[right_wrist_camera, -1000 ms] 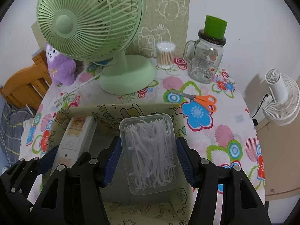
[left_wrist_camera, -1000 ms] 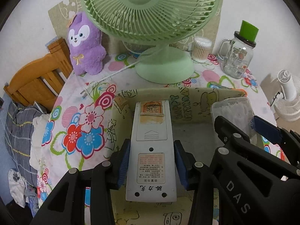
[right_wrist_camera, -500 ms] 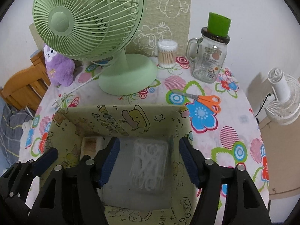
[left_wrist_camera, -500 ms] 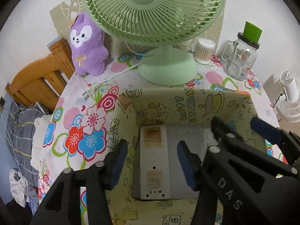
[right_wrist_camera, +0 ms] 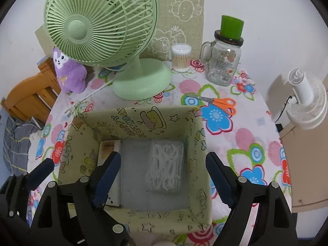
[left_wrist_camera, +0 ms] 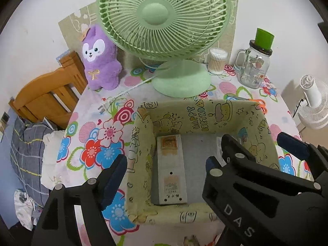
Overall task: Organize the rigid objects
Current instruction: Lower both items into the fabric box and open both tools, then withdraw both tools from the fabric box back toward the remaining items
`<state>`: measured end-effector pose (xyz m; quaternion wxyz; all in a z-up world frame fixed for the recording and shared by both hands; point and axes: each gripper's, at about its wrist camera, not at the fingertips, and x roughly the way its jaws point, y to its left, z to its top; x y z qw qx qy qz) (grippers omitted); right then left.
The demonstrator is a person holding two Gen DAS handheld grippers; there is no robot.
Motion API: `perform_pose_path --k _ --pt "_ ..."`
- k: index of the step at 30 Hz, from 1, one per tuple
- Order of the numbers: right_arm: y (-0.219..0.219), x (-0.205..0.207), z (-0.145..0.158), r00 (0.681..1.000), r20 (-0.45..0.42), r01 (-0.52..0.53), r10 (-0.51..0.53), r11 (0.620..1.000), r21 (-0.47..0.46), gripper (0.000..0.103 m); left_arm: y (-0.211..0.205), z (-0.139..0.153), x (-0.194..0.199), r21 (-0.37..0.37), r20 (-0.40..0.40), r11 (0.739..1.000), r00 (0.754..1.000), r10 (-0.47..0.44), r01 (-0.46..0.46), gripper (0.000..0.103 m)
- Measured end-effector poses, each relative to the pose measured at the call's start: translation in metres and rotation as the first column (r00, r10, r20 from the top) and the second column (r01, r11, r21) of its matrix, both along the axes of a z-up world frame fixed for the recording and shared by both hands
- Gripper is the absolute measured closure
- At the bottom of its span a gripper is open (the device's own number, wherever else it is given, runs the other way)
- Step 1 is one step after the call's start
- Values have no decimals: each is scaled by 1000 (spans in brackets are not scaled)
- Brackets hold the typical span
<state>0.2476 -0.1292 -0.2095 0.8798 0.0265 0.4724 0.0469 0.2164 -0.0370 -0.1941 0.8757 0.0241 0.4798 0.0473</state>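
A yellow cartoon-print fabric box stands on the flowered table. A white remote control lies face down on its floor at the left; it also shows in the right wrist view. A clear plastic box of white floss picks lies on the floor at the right. My left gripper is open and empty above the remote. My right gripper is open and empty above the plastic box.
A green desk fan stands behind the box, with a purple plush toy, a cotton swab jar and a glass mug jar with green lid. Orange scissors lie right of the fan. A wooden chair is left.
Both grippers let go and opened. The remote and the plastic box now lie on the fabric box's floor, and both grippers have lifted up and back from it.
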Motion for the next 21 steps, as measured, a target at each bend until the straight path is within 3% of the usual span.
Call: perform_pose_path --k 21 --pt "-6 -64 50 997 74 -1 1 1000 3 11 -6 47 -61 -11 61 1000 998 -23 24 17"
